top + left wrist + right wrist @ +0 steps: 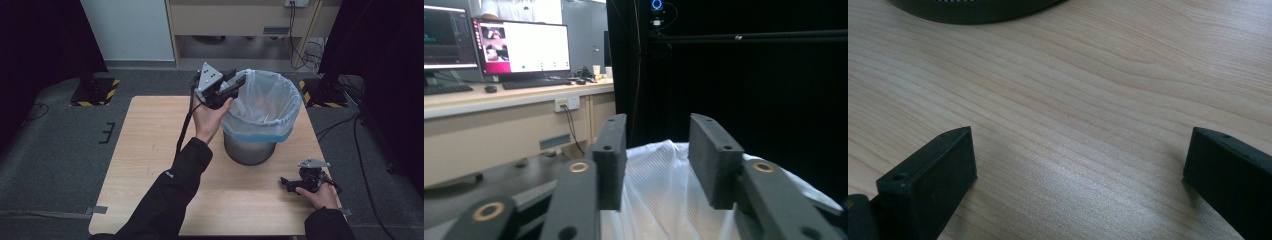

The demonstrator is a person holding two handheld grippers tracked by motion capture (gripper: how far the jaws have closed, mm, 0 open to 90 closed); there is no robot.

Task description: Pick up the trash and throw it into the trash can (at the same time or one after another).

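Centrally placed on the pale wooden table (150, 165): grey metal cylindrical bin (248, 148) lined with a thin translucent white plastic bag (265, 102), bag mouth folded down over the bin's rim with a blue band at the fold. Raised just beside the bin's near-left rim: left gripper (231, 84), jaws parted and holding nothing, pads clear of the film, only white bag visible between and below them in the left gripper view (659, 200). Down at the table surface, near the bin's right-front side and apart from its base: right gripper (286, 183), jaws spread wide and empty, bare wood grain between them in the right gripper view (1078, 165), dark curve of the bin's base at the top edge.

Judged handling: bag feather-light, limp, slippery and easily torn; likely to stretch or slide off the rim under a sideways tug. Best hold probably the doubled film at the folded rim, pinched squarely between the pads, with little pull. Bin itself stiff and smooth, probably light enough to shift on the table; steadying against its wall advisable.
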